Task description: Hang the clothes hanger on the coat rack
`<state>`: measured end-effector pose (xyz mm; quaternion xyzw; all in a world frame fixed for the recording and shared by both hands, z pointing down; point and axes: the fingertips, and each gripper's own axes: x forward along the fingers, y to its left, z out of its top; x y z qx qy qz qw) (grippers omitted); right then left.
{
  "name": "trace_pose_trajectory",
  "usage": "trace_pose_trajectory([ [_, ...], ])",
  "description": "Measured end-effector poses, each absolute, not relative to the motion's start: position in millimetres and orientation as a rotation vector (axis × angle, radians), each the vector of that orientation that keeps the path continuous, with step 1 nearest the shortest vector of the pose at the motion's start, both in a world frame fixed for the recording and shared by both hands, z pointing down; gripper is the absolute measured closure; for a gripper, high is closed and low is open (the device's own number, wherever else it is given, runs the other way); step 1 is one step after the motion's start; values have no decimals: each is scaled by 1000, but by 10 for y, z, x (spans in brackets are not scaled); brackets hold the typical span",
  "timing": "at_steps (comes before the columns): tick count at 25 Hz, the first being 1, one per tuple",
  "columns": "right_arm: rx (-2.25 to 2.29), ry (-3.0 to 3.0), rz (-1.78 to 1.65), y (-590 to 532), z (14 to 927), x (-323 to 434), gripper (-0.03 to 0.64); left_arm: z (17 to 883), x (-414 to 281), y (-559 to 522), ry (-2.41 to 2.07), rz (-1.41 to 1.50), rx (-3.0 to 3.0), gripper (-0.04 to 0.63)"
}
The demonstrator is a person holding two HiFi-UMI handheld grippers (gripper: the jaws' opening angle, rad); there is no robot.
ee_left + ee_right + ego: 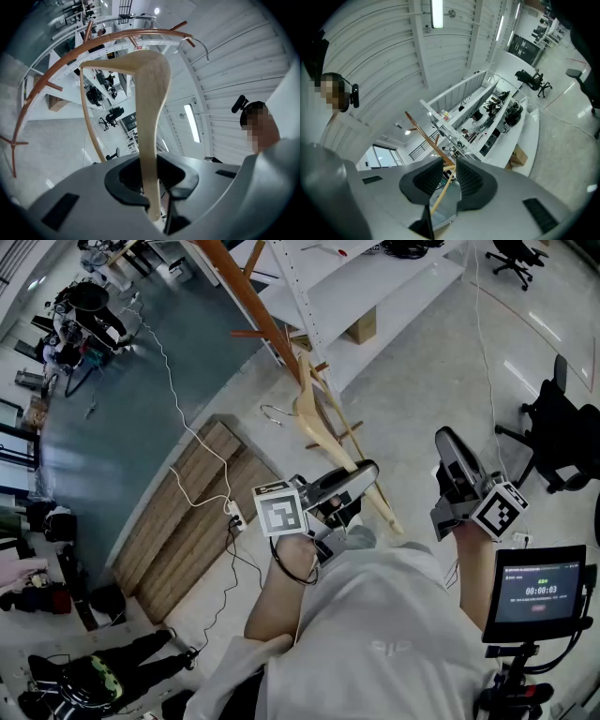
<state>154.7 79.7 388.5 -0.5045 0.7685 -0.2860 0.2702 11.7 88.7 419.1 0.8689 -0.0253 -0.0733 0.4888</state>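
Observation:
A pale wooden clothes hanger (321, 423) with a metal hook (272, 413) is held up in front of me by one arm. My left gripper (367, 472) is shut on that arm. In the left gripper view the hanger (152, 117) rises out of the jaws, its hook (200, 45) at the upper right. The brown wooden coat rack (253, 301) stands just beyond, its pole (108, 40) arcing over the hanger's top. My right gripper (450, 444) hovers to the right, jaws slightly apart with nothing between them. Past its jaws (449, 174) show the hanger's lower bar (440, 194) and the rack (423, 132).
A white metal shelf unit (375, 277) with a cardboard box (361, 326) under it stands behind the rack. Wooden boards (187, 512), a power strip (234, 514) and cables lie on the floor to the left. An office chair (558, 427) and a small screen (539, 592) are at the right.

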Motion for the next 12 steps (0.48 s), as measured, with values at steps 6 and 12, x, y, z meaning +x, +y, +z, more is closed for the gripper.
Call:
trace_pose_trajectory([
  [6,-1408,2018,-793,180,3824,1435,522,3927,170,334,-23,-103,2086,529],
  [12,-1431,2017,-761,-124,3771,1489,522,3994,258,13,59,-116,2045,529],
])
